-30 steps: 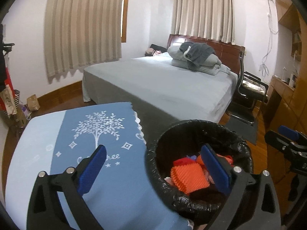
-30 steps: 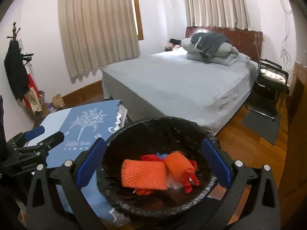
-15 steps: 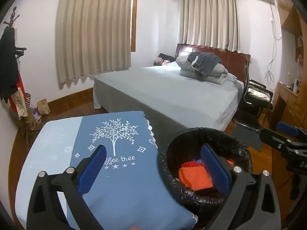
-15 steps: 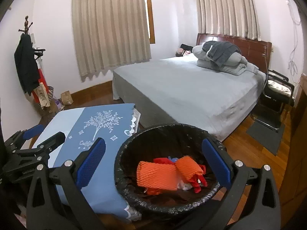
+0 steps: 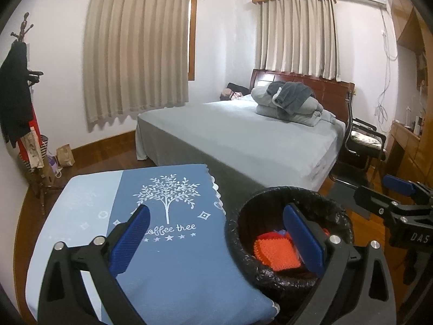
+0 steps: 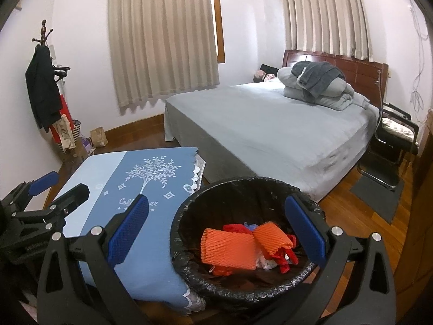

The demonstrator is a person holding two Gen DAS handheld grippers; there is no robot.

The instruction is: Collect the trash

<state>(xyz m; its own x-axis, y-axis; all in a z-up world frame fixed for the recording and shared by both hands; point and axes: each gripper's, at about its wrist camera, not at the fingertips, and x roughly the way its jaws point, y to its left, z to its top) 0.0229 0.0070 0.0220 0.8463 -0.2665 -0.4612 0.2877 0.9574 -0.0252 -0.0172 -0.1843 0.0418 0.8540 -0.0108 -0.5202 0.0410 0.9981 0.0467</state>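
Observation:
A round bin with a black liner [image 6: 186, 268] [image 5: 243, 246] stands on the floor beside a low table. Inside it lie orange foam nets [image 6: 230, 249] [image 5: 276, 254] and red scraps [image 6: 284, 257]. My right gripper [image 6: 216, 233] hovers open above the bin with nothing between its fingers. My left gripper [image 5: 216, 238] is open and empty too, above the table's right edge and the bin's rim. The right gripper shows at the right edge of the left wrist view, and the left gripper at the left edge of the right wrist view.
The low table wears a blue cloth with a white tree print [image 5: 167, 243] [image 6: 135, 189]. Behind it is a grey bed [image 6: 270, 130], with a black chair [image 6: 392, 140] and a dark mat [image 6: 379, 195] at right. A coat rack [image 6: 46, 86] and bags stand by the left wall.
Both grippers have risen and pulled back from the bin, so the bin and table look smaller and lower. Both stay open. The trash in the bin has not moved.

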